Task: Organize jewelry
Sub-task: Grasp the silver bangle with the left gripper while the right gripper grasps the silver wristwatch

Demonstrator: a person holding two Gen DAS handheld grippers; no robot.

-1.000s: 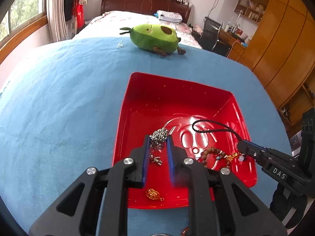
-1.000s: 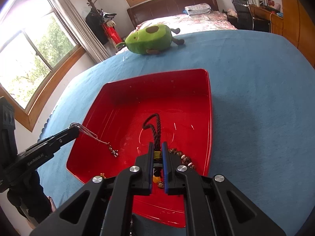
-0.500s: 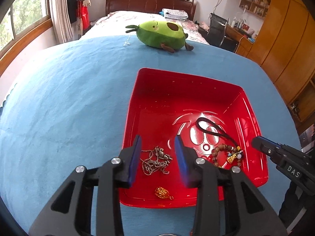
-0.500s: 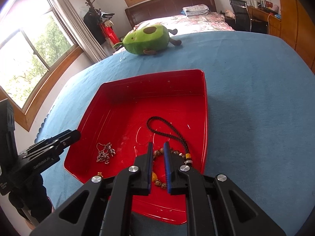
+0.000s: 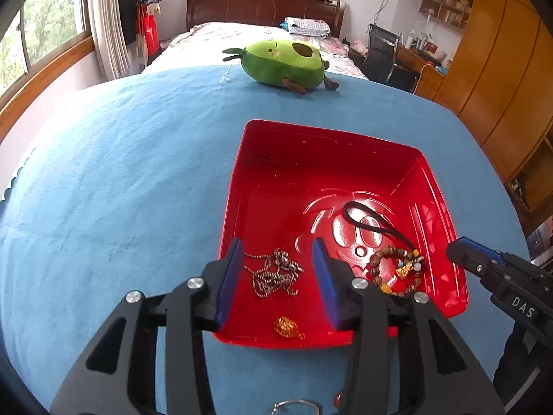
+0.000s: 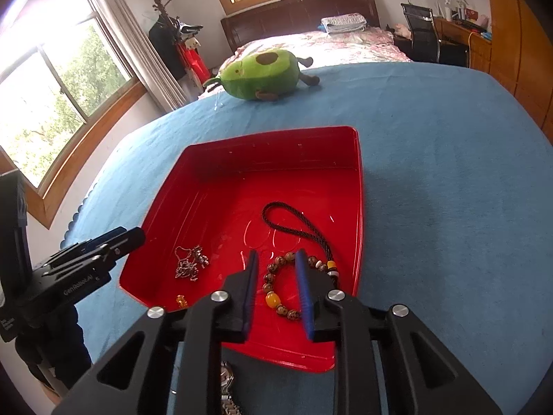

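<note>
Blue-covered worktop (image 5: 103,190) lies bare left and right of the red tray (image 5: 345,141). The tray's far half is open; jewelry crowds its near half. A green plush avocado (image 5: 283,64) blocks the far edge.

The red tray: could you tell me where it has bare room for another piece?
The far half of the red tray is bare. The near half is crowded: silver chain left, gold piece by the front rim, bead bracelet right.

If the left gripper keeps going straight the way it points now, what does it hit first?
Most likely the silver chain necklace lying on the red tray floor: it sits right between the left gripper's open fingers, whose jaws have just been opening. Depth is hard to judge.
</note>
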